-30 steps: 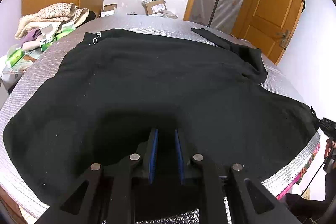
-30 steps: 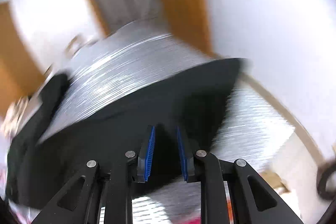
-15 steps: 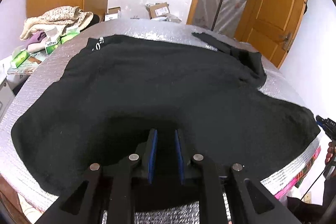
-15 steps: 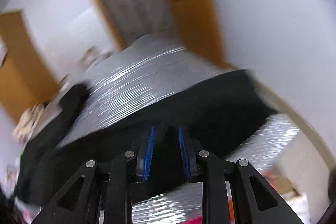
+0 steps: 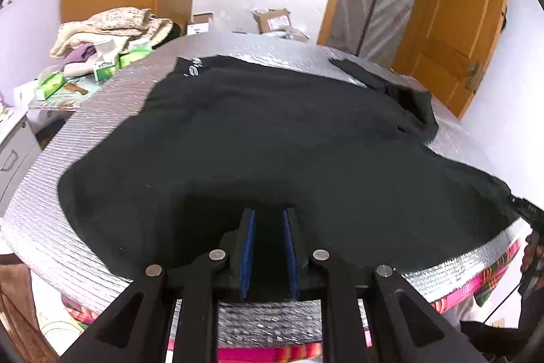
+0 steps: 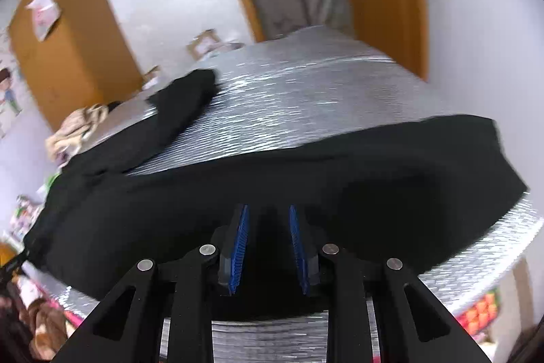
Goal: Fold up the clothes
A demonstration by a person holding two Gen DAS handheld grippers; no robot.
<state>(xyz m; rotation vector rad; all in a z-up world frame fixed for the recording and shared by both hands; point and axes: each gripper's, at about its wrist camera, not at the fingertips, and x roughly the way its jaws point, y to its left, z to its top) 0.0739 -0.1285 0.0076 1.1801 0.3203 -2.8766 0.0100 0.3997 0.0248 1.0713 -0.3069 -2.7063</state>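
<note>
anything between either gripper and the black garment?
Nothing visible. The black garment lies spread on the silver mat, and both the left gripper and right gripper sit right at its near hem; whether fabric is pinched is unclear.

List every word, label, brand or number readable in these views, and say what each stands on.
Nothing reads clearly.
White print near the collar of the black garment: blurred, unreadable.
Green and white boxes beside the table: dark print, too small to read.
Shipping label on the cardboard box behind the table: too small to read.
Paper on the wardrobe: pink marks, blurred.
</note>
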